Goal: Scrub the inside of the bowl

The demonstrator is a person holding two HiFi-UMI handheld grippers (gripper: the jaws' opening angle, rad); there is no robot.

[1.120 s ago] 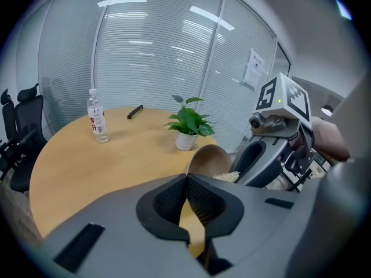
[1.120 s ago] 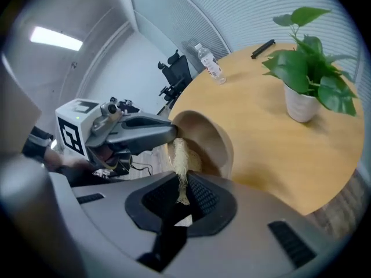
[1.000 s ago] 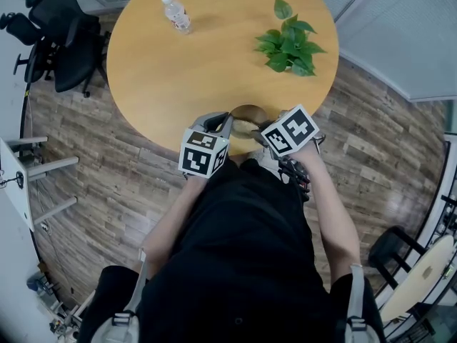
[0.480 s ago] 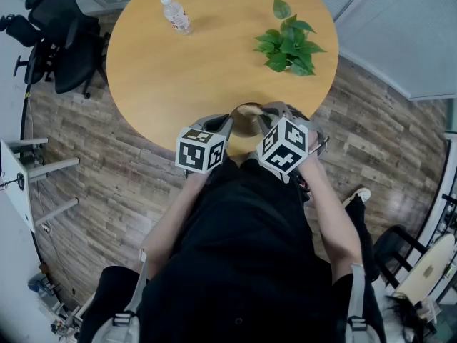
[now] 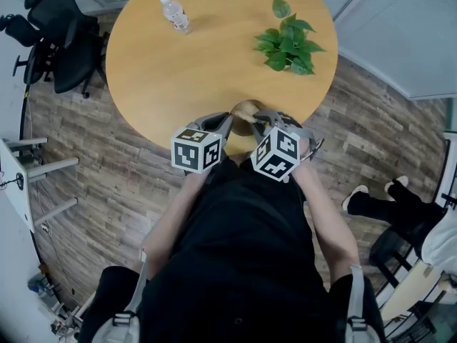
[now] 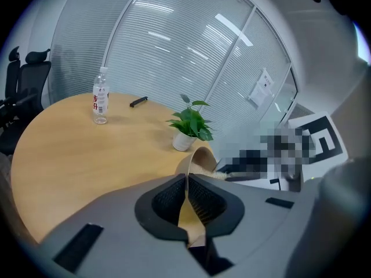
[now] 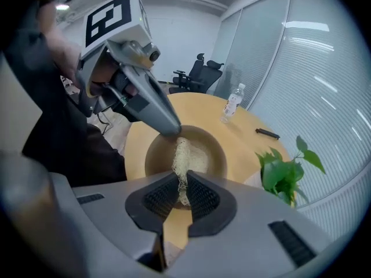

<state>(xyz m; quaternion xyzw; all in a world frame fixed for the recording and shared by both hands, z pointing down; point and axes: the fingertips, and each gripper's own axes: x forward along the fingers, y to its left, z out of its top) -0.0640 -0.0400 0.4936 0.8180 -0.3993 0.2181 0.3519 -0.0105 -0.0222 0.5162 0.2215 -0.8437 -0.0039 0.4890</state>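
Head view, high over the round tabletop (image 5: 214, 70), faces steeply down; left gripper view, close at the near edge, faces across it; right gripper view, close, angles down into the bowl (image 7: 157, 155); shared: bowl, plant (image 5: 288, 45), bottle (image 5: 176, 14).

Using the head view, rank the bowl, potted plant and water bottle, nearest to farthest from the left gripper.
1. bowl, its rim clamped in the left gripper.
2. potted plant, ahead to the right.
3. water bottle, farthest, ahead left.

One bowl (image 7: 206, 149), one scrubber (image 7: 183, 155), one bottle (image 5: 176, 14), one plant (image 5: 287, 47), two tools (image 6: 186, 184) (image 7: 181, 184).
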